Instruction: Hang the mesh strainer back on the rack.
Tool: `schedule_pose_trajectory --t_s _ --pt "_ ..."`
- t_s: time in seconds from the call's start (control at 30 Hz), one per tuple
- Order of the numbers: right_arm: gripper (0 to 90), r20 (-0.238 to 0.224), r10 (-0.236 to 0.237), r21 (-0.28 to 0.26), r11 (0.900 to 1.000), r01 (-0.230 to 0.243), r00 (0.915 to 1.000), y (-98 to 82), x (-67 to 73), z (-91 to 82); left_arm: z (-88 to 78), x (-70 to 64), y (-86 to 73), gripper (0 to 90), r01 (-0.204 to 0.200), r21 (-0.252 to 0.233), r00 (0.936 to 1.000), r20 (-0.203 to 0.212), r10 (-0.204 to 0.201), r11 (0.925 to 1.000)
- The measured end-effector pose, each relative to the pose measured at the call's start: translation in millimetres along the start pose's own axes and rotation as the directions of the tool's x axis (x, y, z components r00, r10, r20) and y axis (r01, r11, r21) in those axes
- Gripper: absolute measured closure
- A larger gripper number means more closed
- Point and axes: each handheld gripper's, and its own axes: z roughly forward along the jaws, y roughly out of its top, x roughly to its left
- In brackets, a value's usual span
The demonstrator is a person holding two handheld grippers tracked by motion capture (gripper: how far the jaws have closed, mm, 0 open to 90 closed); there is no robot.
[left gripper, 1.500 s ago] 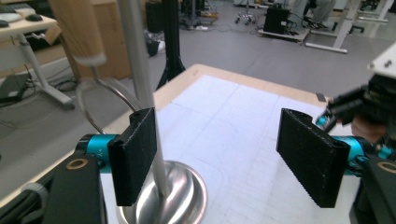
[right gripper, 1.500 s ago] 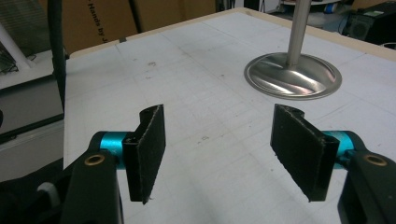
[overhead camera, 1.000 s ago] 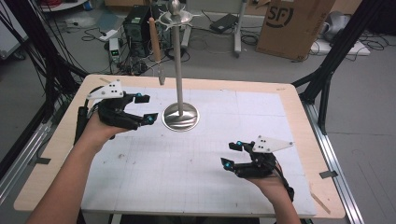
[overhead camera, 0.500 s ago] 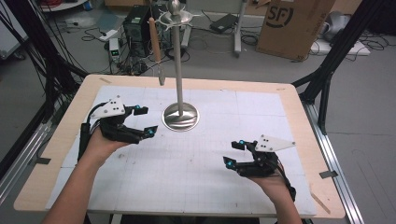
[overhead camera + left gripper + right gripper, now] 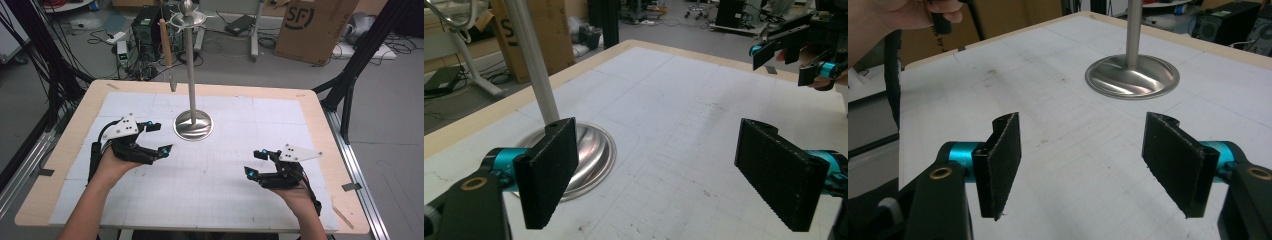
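A steel stand with a round base (image 5: 193, 125) and a tall pole (image 5: 189, 65) rises at the table's middle back. Its base also shows in the left gripper view (image 5: 591, 150) and the right gripper view (image 5: 1132, 76). A brown-handled utensil (image 5: 166, 45) hangs from its top hooks. My left gripper (image 5: 162, 137) hovers just left of the base; its jaws have just been opening and stand open and empty (image 5: 664, 175). My right gripper (image 5: 251, 162) hovers at the front right, open and empty (image 5: 1088, 165). It appears farther off in the left gripper view (image 5: 796, 47).
A white gridded mat (image 5: 225, 180) covers the wooden table (image 5: 320, 130). Behind the table on the floor lie cables, electronics (image 5: 145, 25) and a cardboard box (image 5: 312, 27). Black frame struts (image 5: 350, 75) stand at the right. The other hand (image 5: 893, 15) shows at the right gripper view's upper left.
My left gripper has sunk and drawn back toward the near edge, away from the stand's base, with its jaws spread wider. The right gripper has stayed in place.
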Motion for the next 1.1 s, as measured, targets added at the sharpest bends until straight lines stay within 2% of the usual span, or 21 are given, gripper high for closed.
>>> schedule_pose_trajectory --t_s 0.13,0.53,0.97,1.1 --pt "30.7 0.007 0.005 -0.003 1.0 -0.005 1.0 -0.9 0.1 -3.9 0.7 -3.4 -3.2 17.8 -0.007 -0.005 1.0 -0.001 0.007 1.0" --pt "28.5 0.022 0.015 0.018 1.0 -0.015 0.9996 -4.7 -2.1 -1.7 -1.8 -6.9 -20.3 17.6 0.017 -0.003 0.9998 -0.015 -0.017 0.9999" --pt "28.3 0.022 0.018 0.035 0.999 -0.018 0.9996 -6.7 -0.7 -0.9 0.4 -8.5 -26.3 17.6 0.024 -0.006 0.9997 -0.01 -0.024 0.9997" --pt "28.3 0.022 0.014 0.034 0.999 -0.015 0.9997 -6.9 -0.3 0.3 0.6 -7.7 -27.1 17.6 0.025 -0.006 0.9994 -0.023 -0.025 0.9997"
